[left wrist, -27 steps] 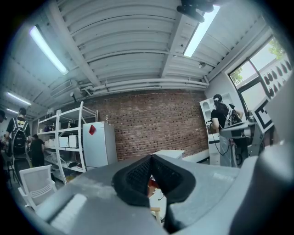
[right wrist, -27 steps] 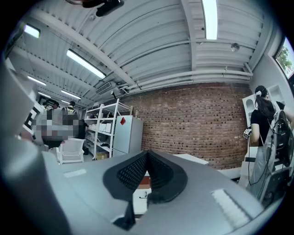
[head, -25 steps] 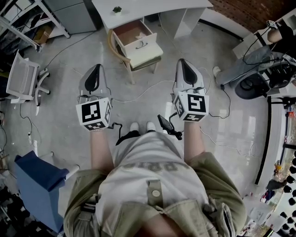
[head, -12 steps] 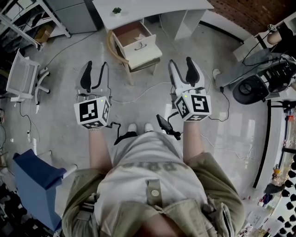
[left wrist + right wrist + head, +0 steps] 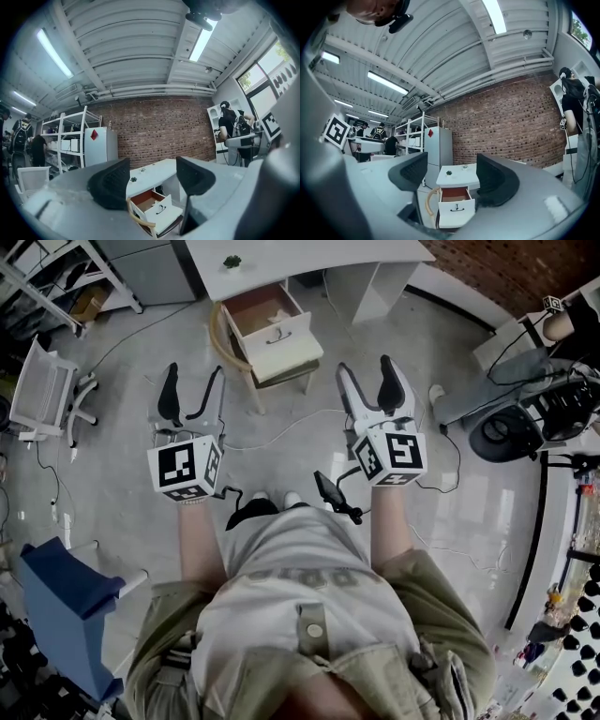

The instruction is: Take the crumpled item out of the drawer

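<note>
The open drawer (image 5: 267, 320) hangs out of a white desk (image 5: 309, 257) far ahead; it has a brown inside and a white front with a black handle. A small pale thing lies in it, too small to make out. The drawer also shows in the left gripper view (image 5: 154, 207) and in the right gripper view (image 5: 453, 200). My left gripper (image 5: 192, 390) (image 5: 152, 177) and right gripper (image 5: 367, 381) (image 5: 452, 176) are held level over the floor, well short of the drawer. Their jaws have just been opening and stand open with nothing between them.
A chair with a curved wooden frame (image 5: 225, 348) stands right under the drawer. A tiny plant (image 5: 231, 261) sits on the desk. Cables trail over the floor (image 5: 281, 427). A white chair (image 5: 47, 395) stands left, a blue seat (image 5: 70, 601) lower left, a black office chair (image 5: 525, 404) right.
Both grippers went from shut to wide open. Both hands moved a little forward towards the desk, which now sits slightly further left in the head view.
</note>
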A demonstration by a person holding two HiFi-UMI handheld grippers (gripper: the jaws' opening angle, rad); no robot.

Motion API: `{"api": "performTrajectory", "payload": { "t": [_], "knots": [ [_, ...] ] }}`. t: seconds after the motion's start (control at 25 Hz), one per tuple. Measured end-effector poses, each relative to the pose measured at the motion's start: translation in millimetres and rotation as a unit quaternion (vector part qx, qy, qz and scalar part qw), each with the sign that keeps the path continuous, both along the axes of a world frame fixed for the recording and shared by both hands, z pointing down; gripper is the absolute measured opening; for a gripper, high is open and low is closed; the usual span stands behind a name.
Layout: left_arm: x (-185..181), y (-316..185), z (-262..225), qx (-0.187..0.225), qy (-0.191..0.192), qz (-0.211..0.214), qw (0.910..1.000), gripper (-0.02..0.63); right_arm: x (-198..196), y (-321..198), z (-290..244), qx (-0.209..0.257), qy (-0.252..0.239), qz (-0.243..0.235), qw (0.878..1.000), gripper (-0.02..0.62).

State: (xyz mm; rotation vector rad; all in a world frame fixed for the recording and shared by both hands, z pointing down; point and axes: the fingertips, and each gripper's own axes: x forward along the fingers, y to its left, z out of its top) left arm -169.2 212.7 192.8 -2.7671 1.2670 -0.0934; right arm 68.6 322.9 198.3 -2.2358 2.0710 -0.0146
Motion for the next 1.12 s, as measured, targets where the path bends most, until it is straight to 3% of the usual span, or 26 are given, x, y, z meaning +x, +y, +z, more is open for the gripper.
{"api": "performTrajectory", "payload": {
  "t": [0.52,1.12],
  "knots": [
    [17.1,-49.7,38.2,-0.038,-0.015,-0.01,0.9991,0.321,34.8,-40.4,30.8,-0.033,-0.015,0.005,0.999,0.319],
    [61.0,-210.5,42.3,-0.043,-0.009,0.025,0.9987,0.322,67.7,-177.2,37.2,-0.048,-0.014,0.031,0.998,0.319]
  ]
}}
